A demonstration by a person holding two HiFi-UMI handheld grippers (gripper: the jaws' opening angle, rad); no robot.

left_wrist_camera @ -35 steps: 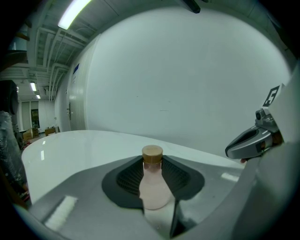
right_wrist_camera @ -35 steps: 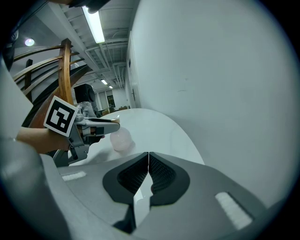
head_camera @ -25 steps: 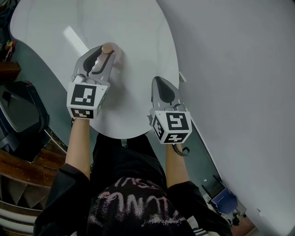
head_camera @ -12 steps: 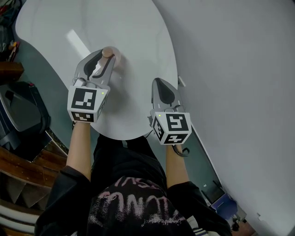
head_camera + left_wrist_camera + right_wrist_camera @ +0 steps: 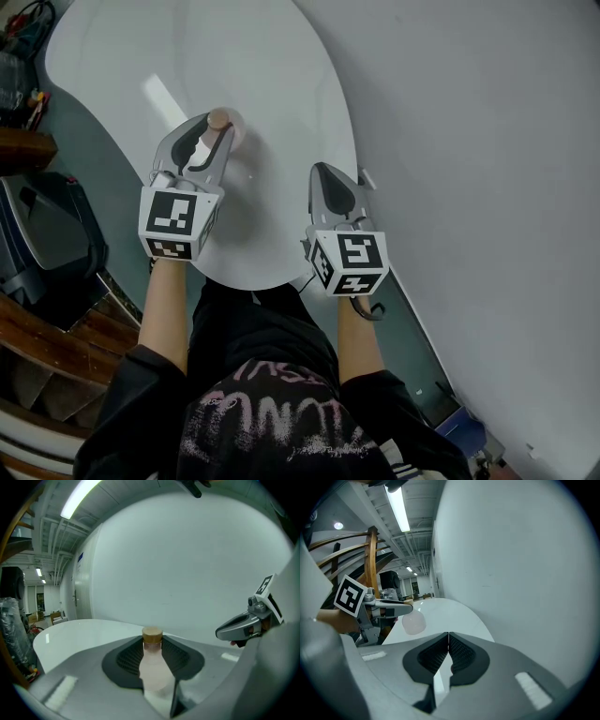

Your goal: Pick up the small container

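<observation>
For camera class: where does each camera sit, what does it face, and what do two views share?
Head view: on the head, facing down at white table; left gripper, right gripper, forearms show.
Left gripper view: along its fingers, shut on small bottle; right gripper shows.
Right gripper view: along its shut fingers; left gripper shows.
All show the small bottle.

Small translucent pale-pink bottle (image 5: 152, 670) with round tan cap (image 5: 152, 635): upright, body clamped between the jaws of the left gripper (image 5: 153, 649), cap protruding above.

Wht table (image 5: 267, 56), wht wall (image 5: 487, 141), strip light (image 5: 80, 498)
</observation>
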